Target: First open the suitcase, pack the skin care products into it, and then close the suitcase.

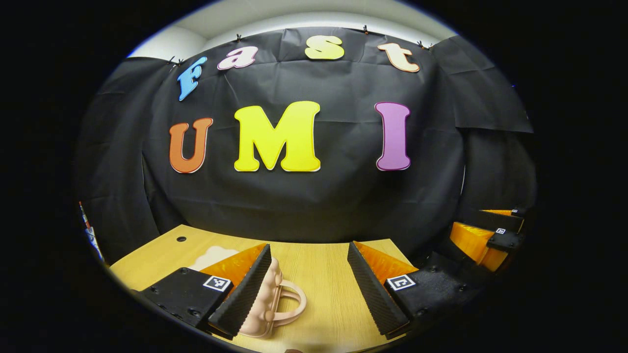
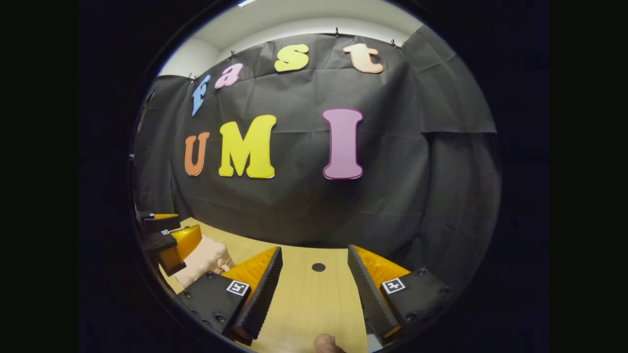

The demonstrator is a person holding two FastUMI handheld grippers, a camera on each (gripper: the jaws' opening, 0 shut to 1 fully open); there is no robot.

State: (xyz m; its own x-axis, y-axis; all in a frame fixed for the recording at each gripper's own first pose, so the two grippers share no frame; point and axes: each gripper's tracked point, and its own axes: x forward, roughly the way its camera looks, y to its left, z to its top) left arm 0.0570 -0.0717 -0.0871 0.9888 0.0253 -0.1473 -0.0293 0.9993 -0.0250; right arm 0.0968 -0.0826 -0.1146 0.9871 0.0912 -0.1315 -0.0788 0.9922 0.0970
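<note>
A small pale pink suitcase (image 1: 274, 300) with a bumpy shell and a loop handle lies on the wooden table (image 1: 324, 274). My left gripper (image 1: 309, 250) is open just above it. Its left finger covers part of the case, and the handle lies between the fingers. In the right gripper view the same suitcase (image 2: 203, 259) is at the far left, under the left gripper (image 2: 167, 234). My right gripper (image 2: 314, 250) is open over bare table (image 2: 309, 299), with nothing between its fingers. It also shows at the right edge of the left gripper view, as the right gripper (image 1: 483, 228).
A round hole (image 2: 318, 267) sits in the tabletop ahead of the right gripper, and another hole (image 1: 181, 239) lies near the far left corner. A small rounded pale thing (image 2: 326, 344) pokes in at the bottom edge; I cannot tell what it is. The black cloth wall closes the back.
</note>
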